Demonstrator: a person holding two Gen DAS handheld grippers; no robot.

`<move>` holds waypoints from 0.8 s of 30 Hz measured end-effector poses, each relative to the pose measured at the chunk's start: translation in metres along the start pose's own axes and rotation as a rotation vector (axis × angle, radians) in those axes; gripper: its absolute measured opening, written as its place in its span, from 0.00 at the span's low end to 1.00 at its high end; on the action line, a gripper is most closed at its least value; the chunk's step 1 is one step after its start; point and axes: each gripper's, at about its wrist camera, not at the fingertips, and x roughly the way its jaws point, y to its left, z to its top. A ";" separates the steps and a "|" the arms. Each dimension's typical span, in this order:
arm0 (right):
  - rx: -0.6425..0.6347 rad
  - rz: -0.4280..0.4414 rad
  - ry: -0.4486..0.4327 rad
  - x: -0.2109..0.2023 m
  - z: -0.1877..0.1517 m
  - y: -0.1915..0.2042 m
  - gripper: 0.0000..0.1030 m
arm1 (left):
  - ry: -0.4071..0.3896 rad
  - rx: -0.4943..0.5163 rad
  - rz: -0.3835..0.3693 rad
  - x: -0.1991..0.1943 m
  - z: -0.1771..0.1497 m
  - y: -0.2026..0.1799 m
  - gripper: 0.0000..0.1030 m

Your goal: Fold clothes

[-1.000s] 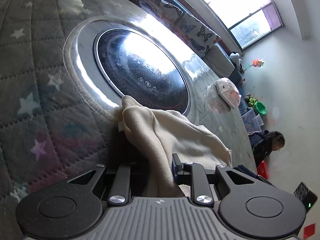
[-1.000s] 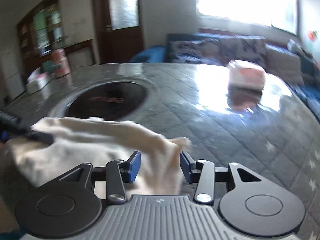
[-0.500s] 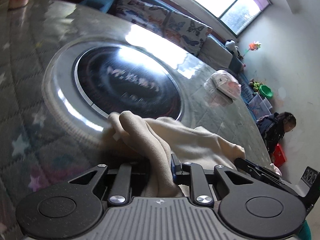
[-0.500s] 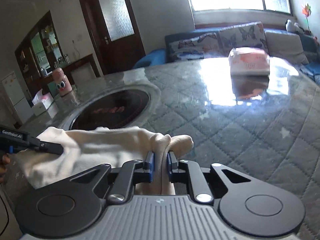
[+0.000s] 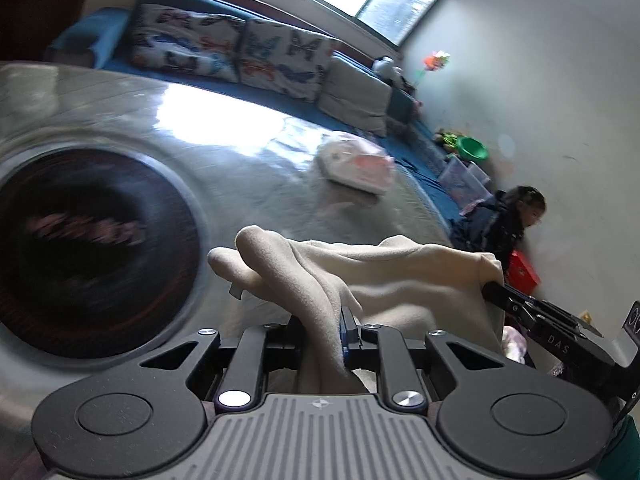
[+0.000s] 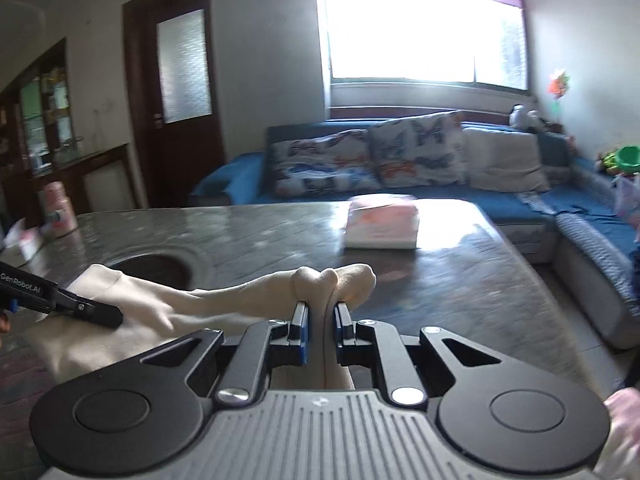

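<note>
The left gripper point(image 5: 322, 334) is pinching one bunched edge of the cream garment point(image 5: 384, 276), its jaws closed on the cloth. The right gripper point(image 6: 320, 322) is doing the same at the opposite edge, jaws clamped tight on a knot of fabric. Between them the garment point(image 6: 224, 298) is hanging raised over the near part of the table point(image 6: 460, 280), probably so that it is pulling straight before a fold is being laid. Beyond it, a round dark inset point(image 5: 88, 248) is sitting in the table, and a pink-and-white pack point(image 6: 382, 226) is lying further off. Farthest back, a blue sofa point(image 6: 400, 184) is standing under the window.
</note>
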 end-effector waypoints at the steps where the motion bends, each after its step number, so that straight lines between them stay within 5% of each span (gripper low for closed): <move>1: -0.004 -0.018 -0.001 0.001 0.002 -0.006 0.11 | 0.000 0.013 -0.007 0.008 0.004 -0.007 0.17; 14: 0.054 -0.172 0.055 0.037 -0.008 -0.075 0.11 | 0.065 0.104 0.001 0.098 0.022 -0.044 0.19; 20: 0.084 -0.246 0.166 0.061 -0.035 -0.088 0.15 | 0.076 0.158 0.116 0.106 0.019 -0.035 0.44; 24: 0.071 -0.259 0.123 0.055 -0.030 -0.086 0.17 | 0.025 0.168 0.148 0.098 0.027 -0.036 0.45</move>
